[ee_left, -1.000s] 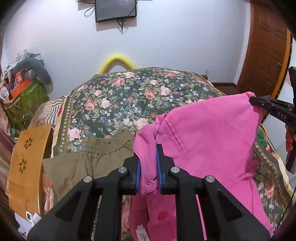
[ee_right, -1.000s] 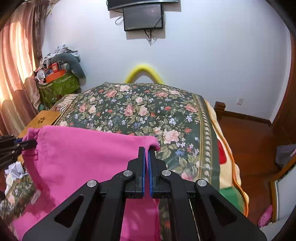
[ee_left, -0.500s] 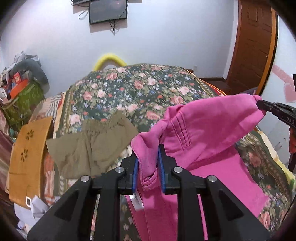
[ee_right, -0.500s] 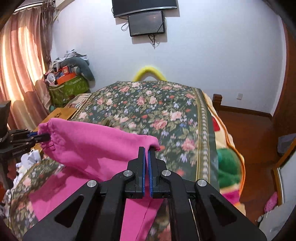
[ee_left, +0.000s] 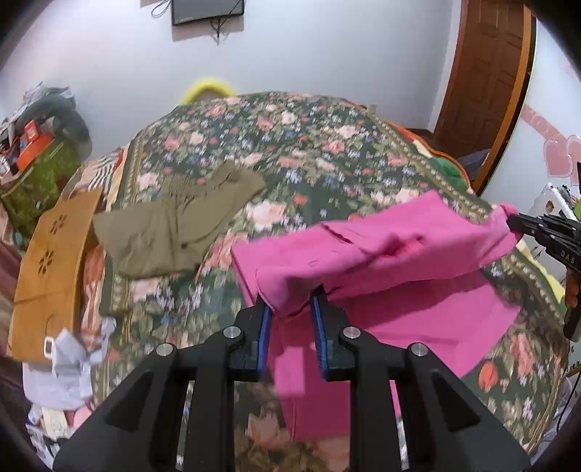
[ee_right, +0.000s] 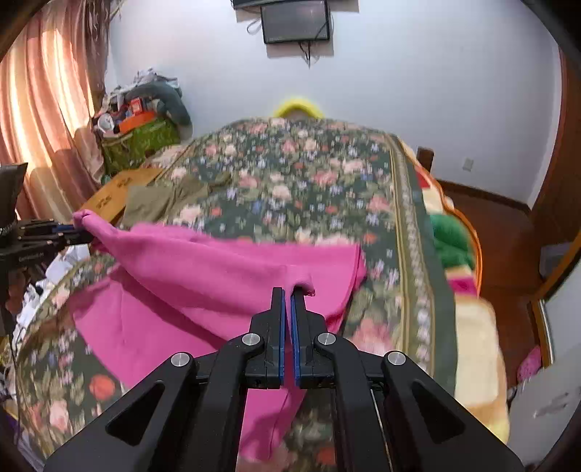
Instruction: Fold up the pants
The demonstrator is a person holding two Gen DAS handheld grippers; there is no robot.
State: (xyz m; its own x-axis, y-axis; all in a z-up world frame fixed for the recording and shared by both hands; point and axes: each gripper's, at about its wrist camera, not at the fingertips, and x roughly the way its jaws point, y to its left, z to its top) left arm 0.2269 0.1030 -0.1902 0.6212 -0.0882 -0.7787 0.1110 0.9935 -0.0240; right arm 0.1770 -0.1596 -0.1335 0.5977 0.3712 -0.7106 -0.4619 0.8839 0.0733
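Pants (ee_left: 417, 250), bright pink, lie partly folded on the near right of the floral bed (ee_left: 290, 145). Left hand-held gripper (ee_left: 290, 326), jaws somewhat apart, pinches one upper corner; right hand-held gripper (ee_right: 288, 316), nearly closed, grips the other corner.

Bed with dark green floral bedspread (ee_left: 308, 145) fills most of the room. Olive-green garment (ee_left: 174, 225) lies crumpled on it near the left edge. Wooden board with flower cutouts (ee_left: 51, 261) sits just beside that edge, white crumpled stuff (ee_left: 69, 366) below it, possibly paper or cloth, too blurred to tell. Dark wall screen (ee_right: 296, 21) above the headboard, yellow arch (ee_right: 297, 107) behind the bed. Green bag piled with clutter (ee_right: 141, 134) near pink curtains (ee_right: 47, 90). Wooden door (ee_left: 486, 80) at right.
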